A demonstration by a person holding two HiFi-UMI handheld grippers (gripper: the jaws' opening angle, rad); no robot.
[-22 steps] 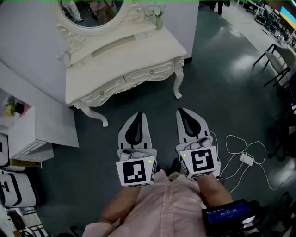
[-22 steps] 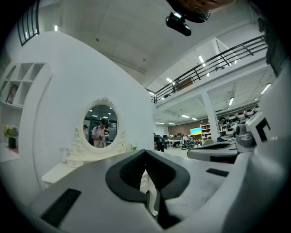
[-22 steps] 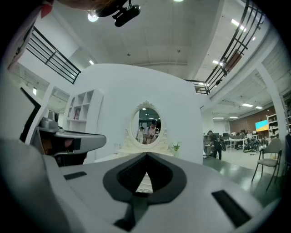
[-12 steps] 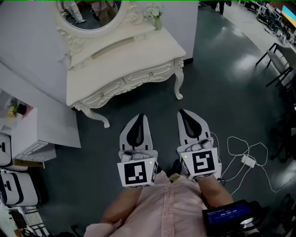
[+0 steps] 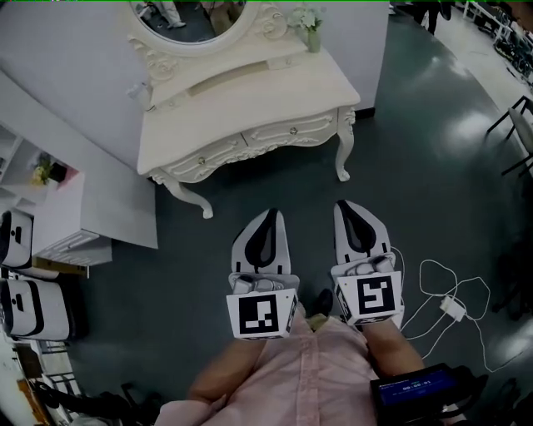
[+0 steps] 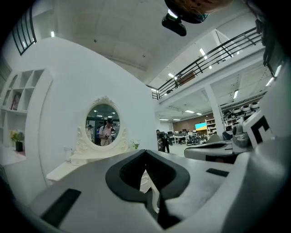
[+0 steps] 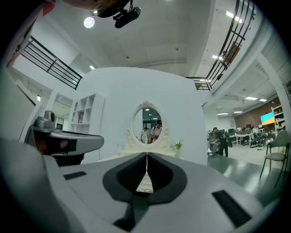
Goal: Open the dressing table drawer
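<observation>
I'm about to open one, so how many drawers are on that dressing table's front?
2, both in the front of the dressing table: the left drawer toward the head view's left, the right drawer beside it, each with one knob. Side drawers, if any, are hidden.

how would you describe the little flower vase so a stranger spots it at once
Start at the cream dressing table and find its oval mirror. The vase stands on the raised shelf right of the mirror's carved frame. It is the only plant on that table.
</observation>
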